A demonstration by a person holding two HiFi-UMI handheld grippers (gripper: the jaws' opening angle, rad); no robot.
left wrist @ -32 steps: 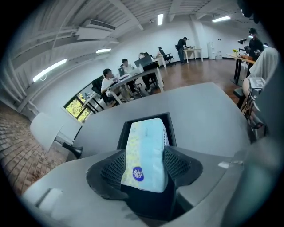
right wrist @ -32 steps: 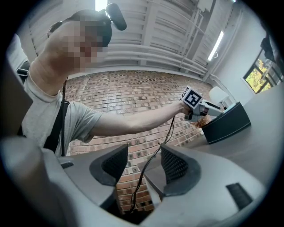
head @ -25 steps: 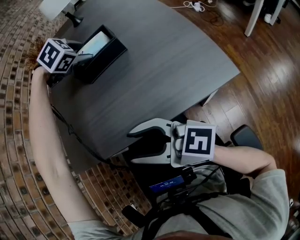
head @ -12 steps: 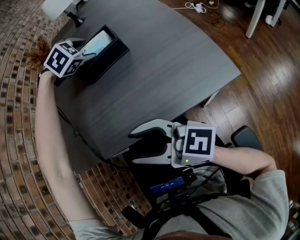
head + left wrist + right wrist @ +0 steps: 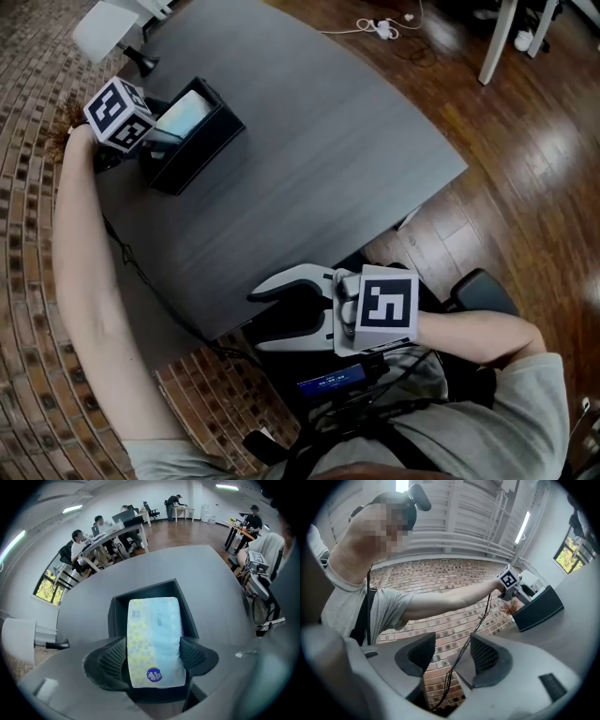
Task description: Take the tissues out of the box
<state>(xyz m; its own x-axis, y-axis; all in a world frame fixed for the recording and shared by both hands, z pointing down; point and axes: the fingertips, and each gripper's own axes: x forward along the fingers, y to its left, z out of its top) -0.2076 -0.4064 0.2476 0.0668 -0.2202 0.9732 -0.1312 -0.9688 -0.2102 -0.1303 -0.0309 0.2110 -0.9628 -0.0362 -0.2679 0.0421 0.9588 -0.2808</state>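
Observation:
A black open box (image 5: 208,148) stands at the far left of the dark table (image 5: 328,141). A pale blue and yellow tissue pack (image 5: 184,112) lies in it. My left gripper (image 5: 157,139) is over the box's left end. In the left gripper view its jaws are opening and straddle the tissue pack (image 5: 154,639). The ribbed pads (image 5: 112,660) stand close against the pack's sides, above the box (image 5: 118,613). My right gripper (image 5: 267,321) hangs open and empty at the table's near edge. Only brick floor and a cable show between the right gripper's (image 5: 452,656) jaws.
A white lamp base (image 5: 105,28) stands beyond the box at the table's far left corner. A power strip with cable (image 5: 384,23) lies on the wood floor. A chair (image 5: 480,284) is by my right arm. People sit at desks (image 5: 108,531) far behind.
The left gripper has stayed at the box's left end, shifting only slightly. The right gripper has kept its place at the table's near edge.

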